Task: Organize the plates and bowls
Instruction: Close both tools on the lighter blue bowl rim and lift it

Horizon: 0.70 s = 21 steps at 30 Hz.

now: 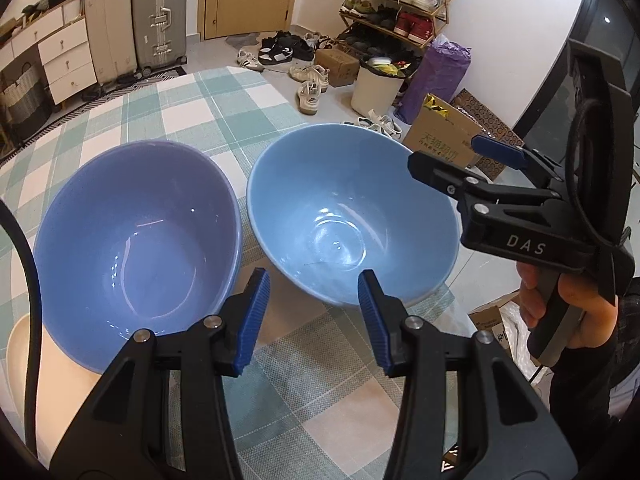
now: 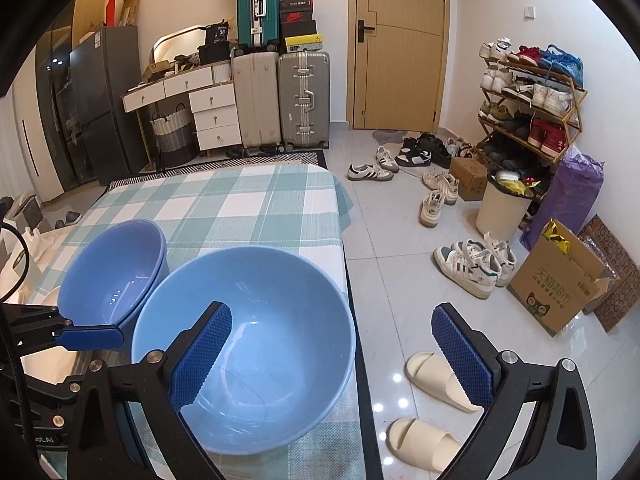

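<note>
Left wrist view: the left claw [image 1: 314, 320] hangs released above the checked counter [image 1: 192, 108], its pads pressing on nothing, set over the gap between two bowls. The purple bowl [image 1: 136, 236] sits left, the light blue bowl [image 1: 348, 216] right, rims just beside each other; judged, the pairing invites nesting one into the other. A cream plate [image 1: 18, 352] shows at the near left edge, partly under the purple bowl. The right claw [image 1: 460, 160] reaches in from the right above the light blue bowl's far rim.

Right wrist view: the right claw [image 2: 332, 356] stands wide and released, one pad over the light blue bowl [image 2: 256, 320], the other over the floor. That bowl sits at the counter's right edge, a tipping risk. Slippers [image 2: 436, 384] and shoes litter the floor.
</note>
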Available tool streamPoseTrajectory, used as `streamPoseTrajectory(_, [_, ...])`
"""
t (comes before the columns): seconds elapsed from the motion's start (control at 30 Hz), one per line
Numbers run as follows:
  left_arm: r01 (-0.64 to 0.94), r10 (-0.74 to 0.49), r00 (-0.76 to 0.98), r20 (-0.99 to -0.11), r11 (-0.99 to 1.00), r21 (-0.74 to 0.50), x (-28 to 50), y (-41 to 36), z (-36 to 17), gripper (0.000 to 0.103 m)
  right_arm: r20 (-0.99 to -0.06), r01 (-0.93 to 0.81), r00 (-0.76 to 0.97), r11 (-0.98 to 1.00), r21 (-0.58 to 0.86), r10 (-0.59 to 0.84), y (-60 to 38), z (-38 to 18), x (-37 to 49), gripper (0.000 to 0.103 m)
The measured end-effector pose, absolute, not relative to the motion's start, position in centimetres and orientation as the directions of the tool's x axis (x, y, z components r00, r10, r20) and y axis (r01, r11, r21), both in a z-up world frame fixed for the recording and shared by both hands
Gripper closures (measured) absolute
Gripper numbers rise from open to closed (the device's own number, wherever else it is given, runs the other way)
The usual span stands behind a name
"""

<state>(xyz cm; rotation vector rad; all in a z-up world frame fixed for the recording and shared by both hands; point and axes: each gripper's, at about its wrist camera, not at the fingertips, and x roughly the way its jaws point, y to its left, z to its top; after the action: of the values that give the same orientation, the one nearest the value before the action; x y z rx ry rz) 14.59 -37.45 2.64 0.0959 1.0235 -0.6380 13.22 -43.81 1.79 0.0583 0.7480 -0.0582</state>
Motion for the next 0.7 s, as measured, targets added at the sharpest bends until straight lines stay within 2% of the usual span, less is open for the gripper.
streamPoseTrajectory(0.33, [0.513,-0.436,0.354,-0.827,0.830,-0.218,15.9,-38.0,1.8,0.060,-0.725,0.083,0.688,0.996,0.042,-0.027,-44.4,-0.4,15.2,0.002])
streamPoseTrajectory(0.43, [0.517,-0.436,0.346,-0.831,0.827,-0.219,16.3,-38.2,1.3,0.060,-0.736,0.080,0.676,0.996,0.039,-0.025,-44.4,-1.0,15.6,0.007])
streamPoseTrajectory(0.6, [0.514,-0.442,0.341,-0.830,0.827,-0.229,16.8,-38.3,0.9,0.060,-0.756,0.078,0.654,0.996,0.041,-0.019,-44.4,-1.5,16.0,0.025])
streamPoseTrajectory(0.7, [0.512,-0.444,0.331,-0.833,0.826,-0.237,17.2,-38.4,0.5,0.060,-0.763,0.074,0.647,0.996,0.052,-0.008,-44.5,-1.8,16.1,0.029])
